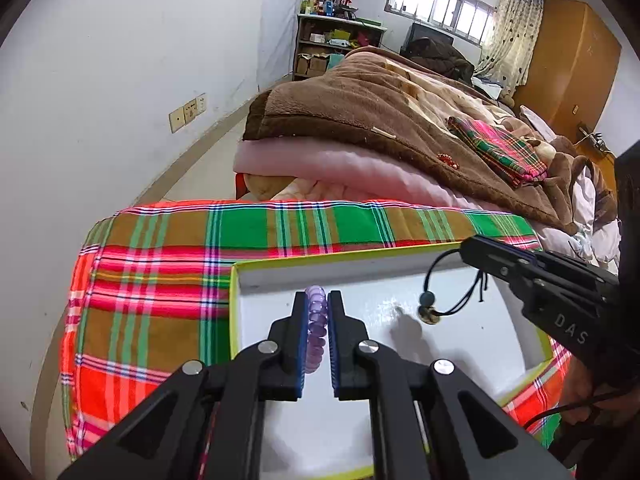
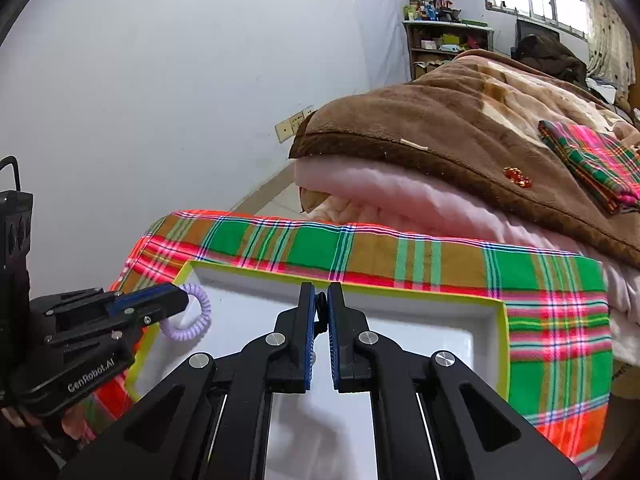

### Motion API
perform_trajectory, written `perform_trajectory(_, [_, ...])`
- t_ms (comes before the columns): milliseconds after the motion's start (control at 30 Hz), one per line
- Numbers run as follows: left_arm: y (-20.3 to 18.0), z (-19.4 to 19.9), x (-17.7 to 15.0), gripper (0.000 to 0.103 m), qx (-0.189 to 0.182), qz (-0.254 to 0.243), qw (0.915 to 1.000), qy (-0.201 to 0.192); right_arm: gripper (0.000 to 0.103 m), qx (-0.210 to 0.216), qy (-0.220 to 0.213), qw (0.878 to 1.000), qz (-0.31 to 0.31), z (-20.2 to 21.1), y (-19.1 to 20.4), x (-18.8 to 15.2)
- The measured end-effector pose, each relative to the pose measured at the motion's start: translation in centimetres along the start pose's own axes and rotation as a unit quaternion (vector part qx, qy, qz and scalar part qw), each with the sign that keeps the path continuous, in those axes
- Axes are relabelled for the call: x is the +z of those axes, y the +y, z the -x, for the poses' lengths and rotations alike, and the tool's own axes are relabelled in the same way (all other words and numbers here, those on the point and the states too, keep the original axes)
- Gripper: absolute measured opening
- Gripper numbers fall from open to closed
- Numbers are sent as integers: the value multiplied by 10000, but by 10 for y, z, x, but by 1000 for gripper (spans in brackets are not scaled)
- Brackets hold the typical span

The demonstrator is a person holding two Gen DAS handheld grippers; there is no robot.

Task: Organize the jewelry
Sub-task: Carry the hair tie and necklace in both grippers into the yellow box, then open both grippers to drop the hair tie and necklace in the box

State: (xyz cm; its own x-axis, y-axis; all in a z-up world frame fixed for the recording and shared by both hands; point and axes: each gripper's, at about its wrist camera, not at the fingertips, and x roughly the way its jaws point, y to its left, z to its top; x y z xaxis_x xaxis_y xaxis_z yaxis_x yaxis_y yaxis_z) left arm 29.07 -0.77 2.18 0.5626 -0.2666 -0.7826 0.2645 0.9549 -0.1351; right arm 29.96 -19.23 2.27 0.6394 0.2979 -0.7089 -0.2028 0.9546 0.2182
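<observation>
Plaid-covered bench (image 1: 160, 264), white yellow-rimmed tray (image 1: 256, 280): left gripper (image 1: 317, 300) jaws clamped on springy lilac coil bracelet (image 1: 316, 320), right gripper (image 2: 319, 296) jaws pinching limp black beaded cord bracelet (image 1: 444, 288); both light, grab mid-loop.

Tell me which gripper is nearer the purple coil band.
Left. The left gripper is shut on the purple coil band over the tray; the right gripper is off to its right, holding a black cord.

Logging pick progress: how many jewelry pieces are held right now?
2. Purple coil bracelet clamped in the left tool; black cord bracelet hanging from the right tool, both over the white tray. More may be hidden.
</observation>
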Motion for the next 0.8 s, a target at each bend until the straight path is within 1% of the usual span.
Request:
perform_trajectory(100, [-3, -8, -1, 10, 67, -86, 9999, 46, 6, -23, 112, 9999, 3, -12, -4, -1])
perform_trajectory(267, [-10, -18, -4, 10, 16, -177, 9997, 140, 6, -283, 298, 9992, 26, -25, -17, -8])
perform_trajectory(367, [-15, -24, -5, 10, 46, -254, 9994, 251, 6, -434, 388, 9983, 19, -30, -24, -11])
perform_trajectory(533, [-19, -33, -7, 11, 32, -296, 9989, 367, 6, -684, 403, 9967, 163, -33, -26, -13])
perform_trajectory(633, [-20, -34, -9, 12, 159, -357, 9985, 386, 6, -739, 427, 9960, 248, -36, -26, -13])
perform_trajectory(733, [-20, -37, -11, 18, 143, -324, 9984, 436, 6, -777, 437, 9957, 272, -38, -26, -15])
perform_trajectory(800, [-19, -38, -11, 26, 163, -298, 9984, 452, 6, -791, 450, 9954, 296, -39, -25, -15])
